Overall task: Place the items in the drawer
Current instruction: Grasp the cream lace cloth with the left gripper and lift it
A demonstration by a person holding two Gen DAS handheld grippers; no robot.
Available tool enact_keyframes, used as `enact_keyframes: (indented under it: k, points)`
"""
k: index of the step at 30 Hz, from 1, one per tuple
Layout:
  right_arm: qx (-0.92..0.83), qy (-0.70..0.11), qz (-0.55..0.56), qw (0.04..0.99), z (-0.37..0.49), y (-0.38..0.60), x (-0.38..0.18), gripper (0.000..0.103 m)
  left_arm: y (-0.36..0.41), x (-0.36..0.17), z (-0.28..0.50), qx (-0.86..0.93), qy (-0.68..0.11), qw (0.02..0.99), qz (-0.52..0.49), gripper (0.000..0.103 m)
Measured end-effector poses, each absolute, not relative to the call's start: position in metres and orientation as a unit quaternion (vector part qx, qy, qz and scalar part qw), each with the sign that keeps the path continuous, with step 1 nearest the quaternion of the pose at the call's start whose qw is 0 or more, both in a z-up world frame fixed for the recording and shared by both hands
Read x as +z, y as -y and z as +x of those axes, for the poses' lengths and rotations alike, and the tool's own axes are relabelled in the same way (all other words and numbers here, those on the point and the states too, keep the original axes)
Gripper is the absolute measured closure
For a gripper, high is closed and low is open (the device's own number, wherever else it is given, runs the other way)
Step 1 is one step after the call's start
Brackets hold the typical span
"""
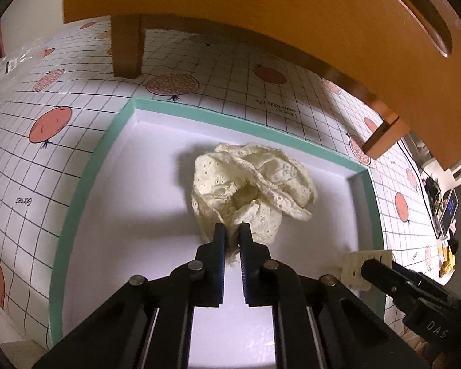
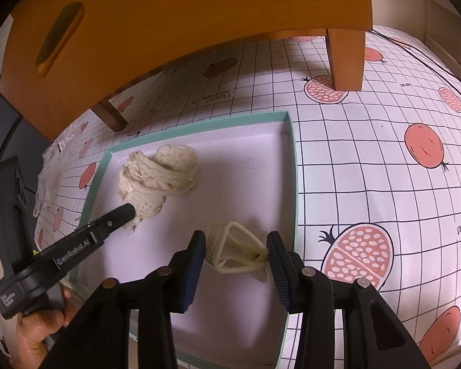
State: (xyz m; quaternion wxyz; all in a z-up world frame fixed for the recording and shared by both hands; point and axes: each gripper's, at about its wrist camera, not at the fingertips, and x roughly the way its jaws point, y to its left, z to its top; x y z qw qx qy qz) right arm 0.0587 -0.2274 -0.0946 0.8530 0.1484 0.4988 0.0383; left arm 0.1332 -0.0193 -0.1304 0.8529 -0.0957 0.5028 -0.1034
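I had the left gripper [image 1: 232,230] pinched on the cream lace cloth [image 1: 252,187] mid-tray [image 1: 86,184], right gripper [image 2: 236,246] clamping the cream clip [image 2: 236,250] at its near-right; nothing in the drawer yet (none visible).

Left gripper [image 1: 232,230] at lower centre, fingers [image 1: 218,246] nearly together, pinching near edge of crumpled cream eyelet cloth [image 1: 249,187]. Cloth lies mid-frame on white floor of shallow teal-rimmed drawer [image 1: 86,166]. Drawer rests on grid-patterned sheet with pomegranate prints [image 1: 46,98]. Orange wooden stool [image 1: 261,15] fills top. At lower right, right gripper [image 1: 368,269] beside cream slotted plastic piece [image 1: 353,269] inside drawer.
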Motion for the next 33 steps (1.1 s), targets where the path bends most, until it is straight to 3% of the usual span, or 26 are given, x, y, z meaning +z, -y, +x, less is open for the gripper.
enact_keyframes:
  k: [14, 26, 27, 28, 29, 31, 33]
  points:
    - [0.050, -0.499, 0.156, 0.851, 0.052, 0.227, -0.089, 0.061, 0.008, -0.104, 0.120, -0.108, -0.471, 0.868, -0.117, 0.096]
    - [0.035, -0.508, 0.180, 0.842, 0.045, 0.237, -0.091, 0.061, 0.013, -0.124, 0.120, -0.104, -0.515, 0.844, -0.112, 0.096]
    - [0.035, -0.508, 0.180, 0.842, 0.045, 0.237, -0.090, 0.061, 0.013, -0.125, 0.120, -0.098, -0.516, 0.844, -0.110, 0.094]
    - [0.035, -0.508, 0.180, 0.842, 0.045, 0.238, -0.090, 0.061, 0.014, -0.125, 0.120, -0.095, -0.516, 0.845, -0.106, 0.084]
    - [0.035, -0.507, 0.181, 0.842, 0.044, 0.238, -0.090, 0.061, 0.015, -0.124, 0.120, -0.092, -0.514, 0.847, -0.099, 0.066]
    - [0.036, -0.507, 0.182, 0.842, 0.044, 0.238, -0.090, 0.061, 0.018, -0.121, 0.119, -0.092, -0.502, 0.855, -0.089, 0.046]
    - [0.036, -0.507, 0.182, 0.842, 0.044, 0.238, -0.090, 0.061, 0.023, -0.120, 0.120, -0.093, -0.494, 0.861, -0.073, 0.045]
